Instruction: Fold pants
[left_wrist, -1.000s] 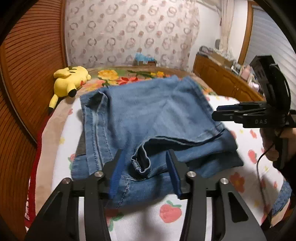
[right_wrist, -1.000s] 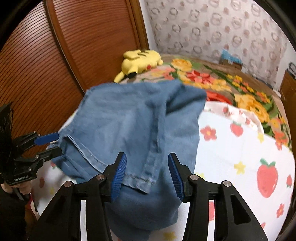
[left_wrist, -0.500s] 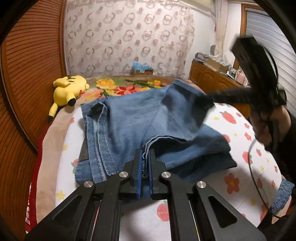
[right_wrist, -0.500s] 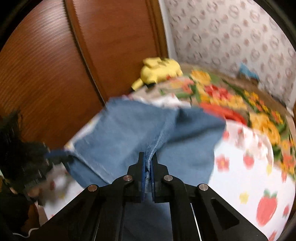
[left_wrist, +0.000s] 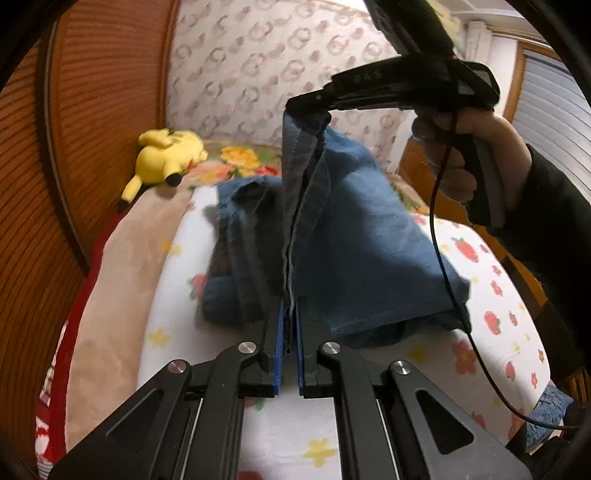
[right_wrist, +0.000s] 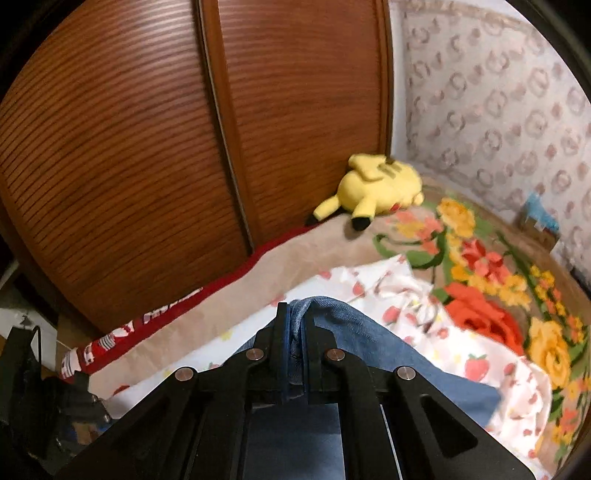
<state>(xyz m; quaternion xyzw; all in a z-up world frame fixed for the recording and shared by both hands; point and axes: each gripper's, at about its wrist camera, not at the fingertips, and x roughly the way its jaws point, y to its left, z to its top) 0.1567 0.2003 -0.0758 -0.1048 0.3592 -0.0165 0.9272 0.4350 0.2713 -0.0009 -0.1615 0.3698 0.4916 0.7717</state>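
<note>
Blue denim pants (left_wrist: 354, 236) lie partly folded on the bed, with one edge lifted and stretched taut between my two grippers. My left gripper (left_wrist: 289, 321) is shut on the near end of that edge, low over the sheet. My right gripper (left_wrist: 304, 107) is shut on the far end of the edge and holds it high above the bed. In the right wrist view the right gripper (right_wrist: 294, 321) pinches a fold of the denim (right_wrist: 369, 339), which hangs down below it.
A yellow plush toy (left_wrist: 168, 155) lies at the far left of the bed by the wooden sliding doors (right_wrist: 147, 147). The strawberry-print sheet (left_wrist: 491, 332) covers the near bed, a floral blanket (right_wrist: 498, 280) the far part. A cable (left_wrist: 439, 266) hangs from the right gripper.
Both grippers closed on the pants edge. The right gripper then rose high, lifting the denim off the bed and stretching it between the two grippers.
</note>
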